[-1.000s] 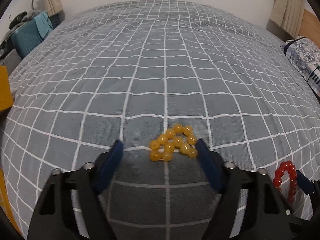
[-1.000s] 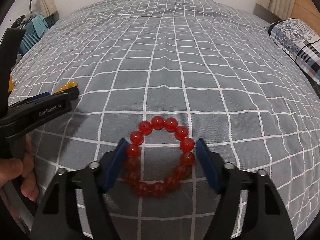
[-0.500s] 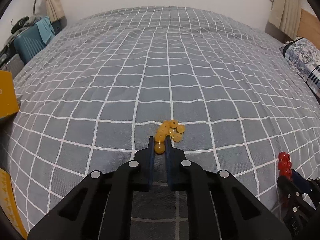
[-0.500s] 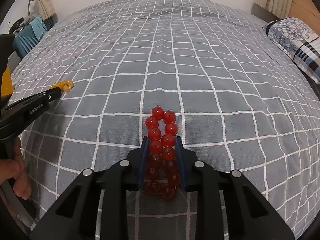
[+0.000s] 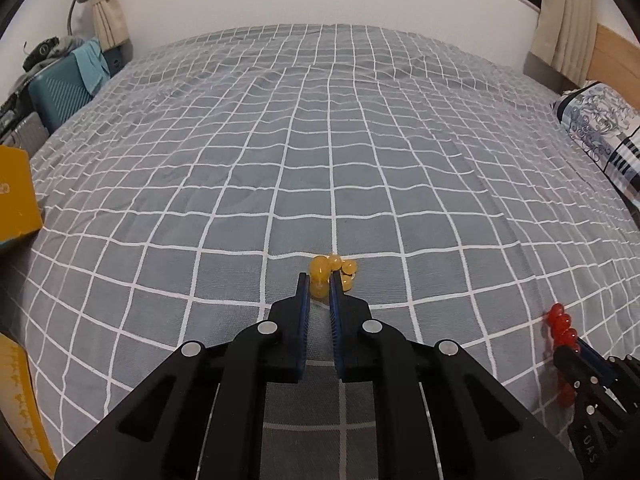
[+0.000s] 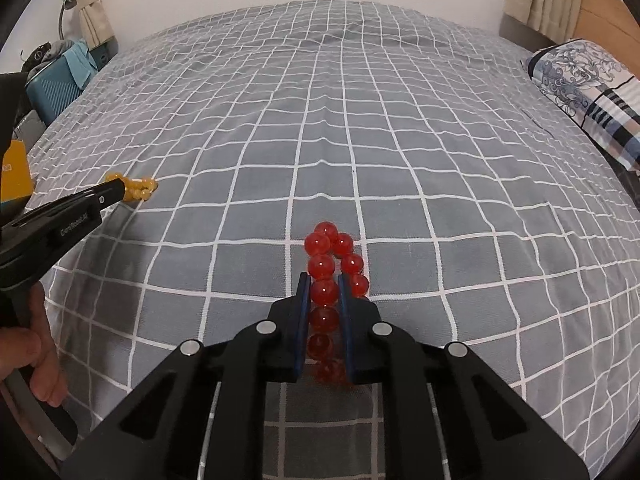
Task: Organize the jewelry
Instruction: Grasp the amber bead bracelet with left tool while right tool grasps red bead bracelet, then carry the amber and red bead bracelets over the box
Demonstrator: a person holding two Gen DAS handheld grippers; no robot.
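Now your left gripper [image 5: 320, 285] clamps the yellow beads [image 5: 331, 271] at the bedspread's [image 5: 320, 160] 6 o'clock, your right gripper [image 6: 324, 291] pinches the red beads [image 6: 334, 258] likewise; both strands look light, limp and slippery, so grip across several beads.

A grey bed [image 5: 320, 160] with white grid cover bears a patterned pillow [image 5: 600, 128].

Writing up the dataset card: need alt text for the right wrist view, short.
The right gripper has its jaws shut on a red bead bracelet over a grey grid-pattern bedspread. At far left, the left gripper grips a yellow bead bracelet.
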